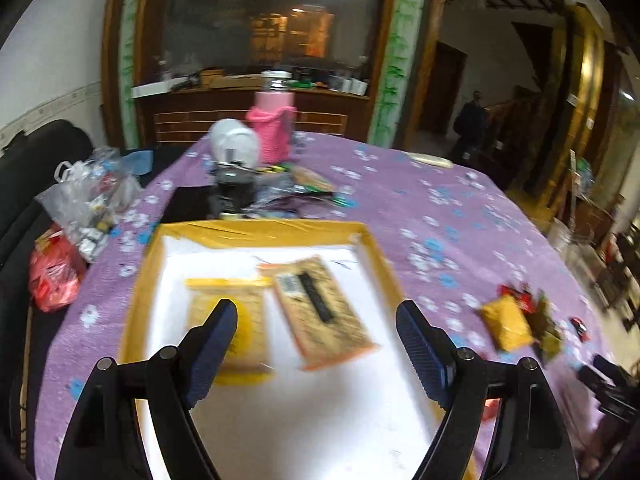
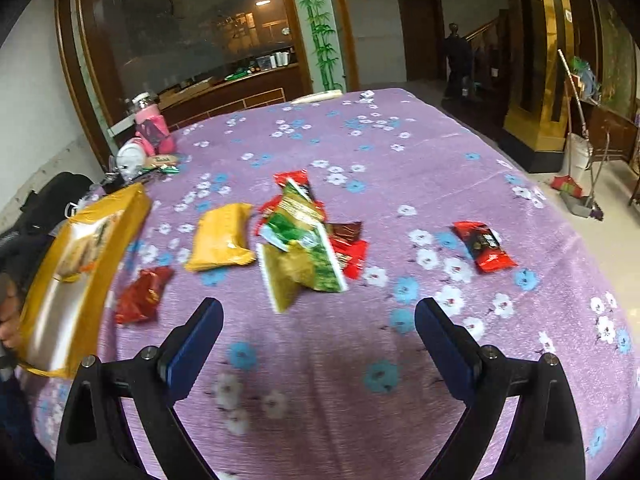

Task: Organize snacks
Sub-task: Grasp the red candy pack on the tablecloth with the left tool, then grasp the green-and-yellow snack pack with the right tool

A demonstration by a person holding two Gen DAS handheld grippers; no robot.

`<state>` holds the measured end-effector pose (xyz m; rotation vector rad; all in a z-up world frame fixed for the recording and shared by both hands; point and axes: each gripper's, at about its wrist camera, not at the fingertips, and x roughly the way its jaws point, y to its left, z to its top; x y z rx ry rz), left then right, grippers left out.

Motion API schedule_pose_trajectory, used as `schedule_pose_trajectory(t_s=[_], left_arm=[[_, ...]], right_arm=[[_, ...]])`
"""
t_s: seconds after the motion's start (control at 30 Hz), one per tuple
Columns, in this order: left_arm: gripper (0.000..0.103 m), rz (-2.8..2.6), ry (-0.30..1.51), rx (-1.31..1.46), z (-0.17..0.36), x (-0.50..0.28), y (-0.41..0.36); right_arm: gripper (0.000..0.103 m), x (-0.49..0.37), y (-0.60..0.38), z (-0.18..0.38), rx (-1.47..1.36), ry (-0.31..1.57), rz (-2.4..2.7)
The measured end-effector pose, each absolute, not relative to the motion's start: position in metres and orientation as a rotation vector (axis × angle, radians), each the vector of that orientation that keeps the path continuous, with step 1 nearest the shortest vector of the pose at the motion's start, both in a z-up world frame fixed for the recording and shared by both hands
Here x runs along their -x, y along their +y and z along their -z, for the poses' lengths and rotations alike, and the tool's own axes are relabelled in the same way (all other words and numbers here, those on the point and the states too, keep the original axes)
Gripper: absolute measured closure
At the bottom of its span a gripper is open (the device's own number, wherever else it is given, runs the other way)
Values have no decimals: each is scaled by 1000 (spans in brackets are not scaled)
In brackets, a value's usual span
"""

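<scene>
Right wrist view shows the right claw [image 2: 318, 334] open and empty, with the green snack packet [image 2: 304, 256] just ahead between its fingers, on top of the loose pile. It looks light, crinkly and slippery, so pinch a flat sealed edge. Left claw [image 1: 316, 334] hangs open, empty, over the yellow-rimmed box [image 1: 264, 232], two packets already inside ahead of it.

A home's dining room, lived in and cluttered

A round table under a purple flowered cloth [image 2: 400, 152] fills the middle; upper left stands a wood-framed glass partition [image 2: 180, 28] with painted bamboo [image 2: 320, 28]. At right, a broom and dustpan [image 2: 576, 184] lean by a gilded pillar [image 2: 536, 60], and a wooden door [image 2: 420, 32] shows behind.
</scene>
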<state>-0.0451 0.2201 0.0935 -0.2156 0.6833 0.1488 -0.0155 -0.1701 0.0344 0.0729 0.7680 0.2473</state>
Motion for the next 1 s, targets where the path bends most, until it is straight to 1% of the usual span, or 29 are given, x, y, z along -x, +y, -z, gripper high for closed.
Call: schedule_pose_trajectory(t_s=[0.07, 0.33, 0.4, 0.43, 0.47, 0.77, 0.8, 0.83, 0.9, 0.97, 1.0], left_arm=[[18, -96, 694, 225, -95, 47, 202], [17, 75, 785, 222, -84, 40, 117], [24, 111, 820, 176, -76, 34, 93], [36, 116, 838, 162, -72, 32, 86], [42, 116, 859, 150, -68, 29, 79], [44, -16, 980, 31, -34, 4, 55], [47, -19, 997, 29, -29, 1, 54], [55, -23, 1015, 22, -24, -2, 51], [55, -60, 1008, -31, -18, -2, 43], [63, -75, 979, -50, -19, 0, 38], [65, -64, 966, -51, -21, 1, 36]], right_arm=[[7, 13, -176, -31, -115, 790, -262], [7, 20, -185, -36, -165, 716, -269], [7, 21, -189, -36, -188, 708, -278], [7, 21, -190, -37, -197, 708, -281], [7, 22, -192, -37, -207, 705, -283], [7, 27, -206, -39, -289, 670, -351], [7, 27, -207, -39, -298, 670, -359], [7, 27, -209, -39, -304, 670, -362], [7, 26, -211, -38, -319, 670, -369], [7, 26, -213, -38, -335, 672, -374], [7, 26, -214, -38, -341, 674, -375]])
